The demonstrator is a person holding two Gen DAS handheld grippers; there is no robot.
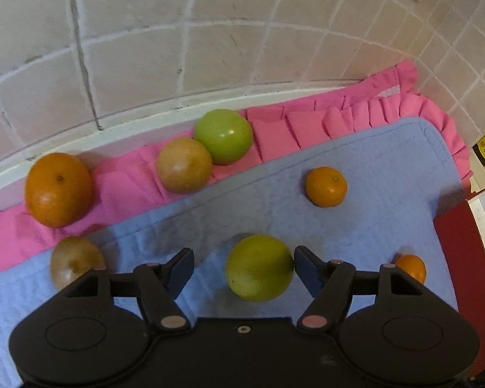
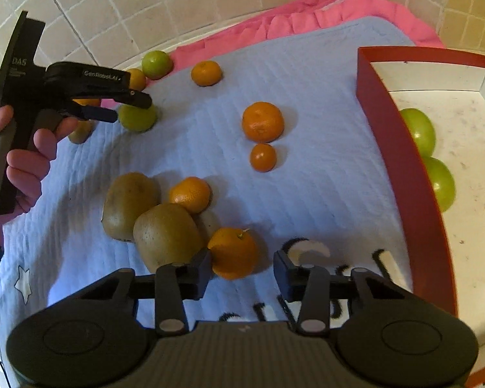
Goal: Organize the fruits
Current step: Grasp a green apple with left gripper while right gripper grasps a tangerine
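Observation:
My left gripper (image 1: 244,271) is open around a green fruit (image 1: 259,267) on the blue mat (image 1: 371,174); the fruit touches the right finger. The right wrist view shows that gripper (image 2: 126,108) over the same fruit (image 2: 137,118). My right gripper (image 2: 242,270) is open, with a mandarin (image 2: 232,252) between its fingers, against the left one. Two kiwis (image 2: 165,234) (image 2: 129,203) lie just left of it. More mandarins (image 2: 262,121) (image 2: 263,157) (image 2: 190,194) lie mid-mat. The red box (image 2: 401,161) at right holds two green fruits (image 2: 420,132).
Along the tiled wall on pink cloth (image 1: 291,119) lie an orange (image 1: 58,189), a brownish fruit (image 1: 184,165) and a green fruit (image 1: 223,135). A mandarin (image 1: 326,186) lies on the mat, another (image 1: 410,266) by the right finger, a kiwi (image 1: 72,258) at left.

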